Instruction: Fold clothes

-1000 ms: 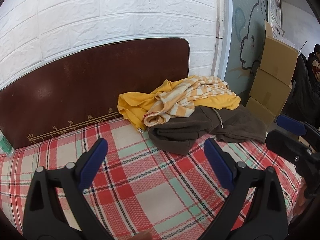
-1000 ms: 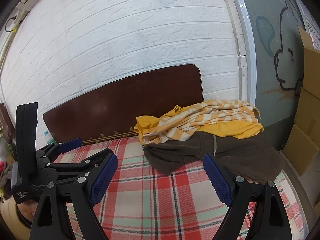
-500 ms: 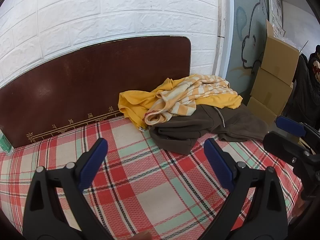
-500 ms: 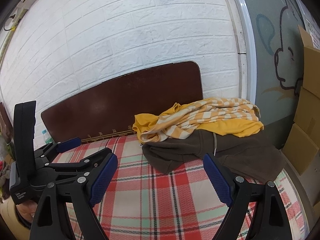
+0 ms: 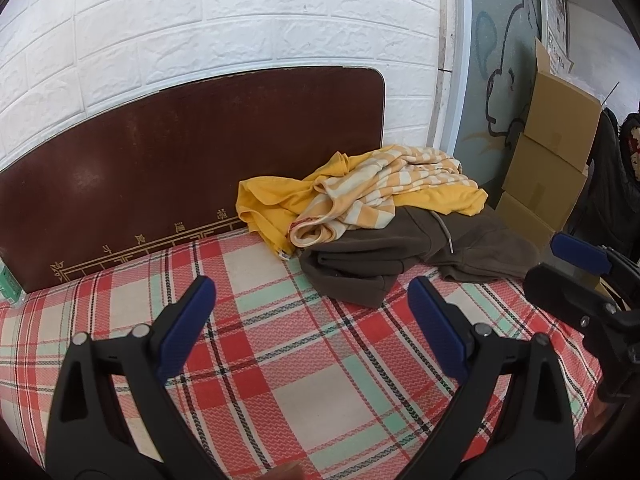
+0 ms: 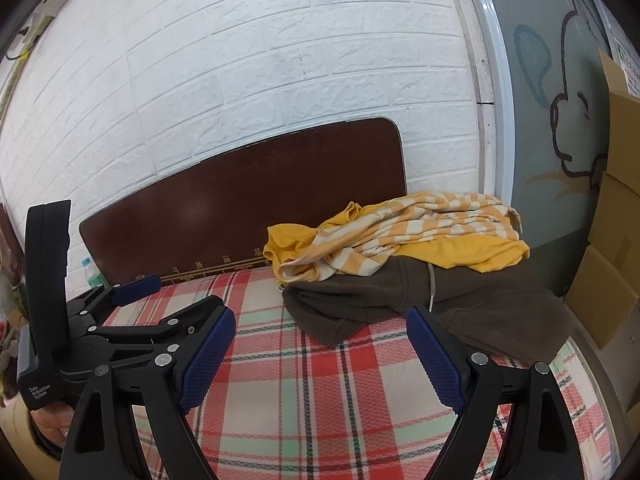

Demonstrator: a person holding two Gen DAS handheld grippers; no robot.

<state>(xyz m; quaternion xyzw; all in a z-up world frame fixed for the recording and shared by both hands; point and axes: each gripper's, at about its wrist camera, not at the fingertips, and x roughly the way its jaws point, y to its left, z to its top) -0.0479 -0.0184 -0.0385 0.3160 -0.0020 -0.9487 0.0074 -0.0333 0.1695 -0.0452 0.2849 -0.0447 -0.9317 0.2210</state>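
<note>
So a crumpled clothes pile [image 5: 384, 224], striped top over yellow shirt over brown hoodie, is heaped at the plaid surface's [image 5: 304, 368] far right; both grippers [image 5: 310, 328] [image 6: 320, 356] are held short of it, fingers spread wide, nothing gripped.

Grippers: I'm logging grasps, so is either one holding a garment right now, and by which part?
Nothing is held. The left hand-held gripper and right hand-held gripper are both open above the plaid cloth, short of the clothes pile.

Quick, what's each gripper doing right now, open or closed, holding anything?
Left gripper: open, holding nothing, above the plaid cloth.
Right gripper: open, holding nothing, short of the brown garment.
</note>
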